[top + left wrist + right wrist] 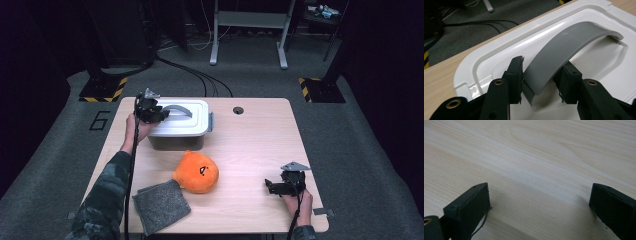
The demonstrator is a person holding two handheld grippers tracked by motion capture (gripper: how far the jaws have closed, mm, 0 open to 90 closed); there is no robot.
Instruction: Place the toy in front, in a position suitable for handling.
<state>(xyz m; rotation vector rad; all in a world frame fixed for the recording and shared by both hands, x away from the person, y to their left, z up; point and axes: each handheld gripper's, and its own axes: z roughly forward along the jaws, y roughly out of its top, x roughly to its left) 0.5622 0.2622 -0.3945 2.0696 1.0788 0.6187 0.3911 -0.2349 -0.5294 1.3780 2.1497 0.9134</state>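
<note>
The left hand-held gripper (pixel 541 82) sits right at the near end of the grey handle (pixel 564 47), its jaws on either side of the strap and touching it or very nearly so, pinching it where it meets the lid. From there the handle arches up and away, its long axis running straight ahead of the jaws along the white lid (pixel 486 57) of the storage box (pixel 177 140). A lift from this grip would likely raise the lid, and the left hand is much the nearer one for it.

The right hand-held gripper (pixel 280 187) rests well apart from the box, low over the bare worktop (pixel 536 157), jaws spread wide with nothing between them.

The handle is a smooth, matte, flat band, curved like a bow; the lid is glossy moulded plastic with a raised rim and a sunken centre. The worktop is pale wood grain. Between the two grippers lie a round orange plush toy (pixel 197 172) and a coarse grey cloth (pixel 161 206).
</note>
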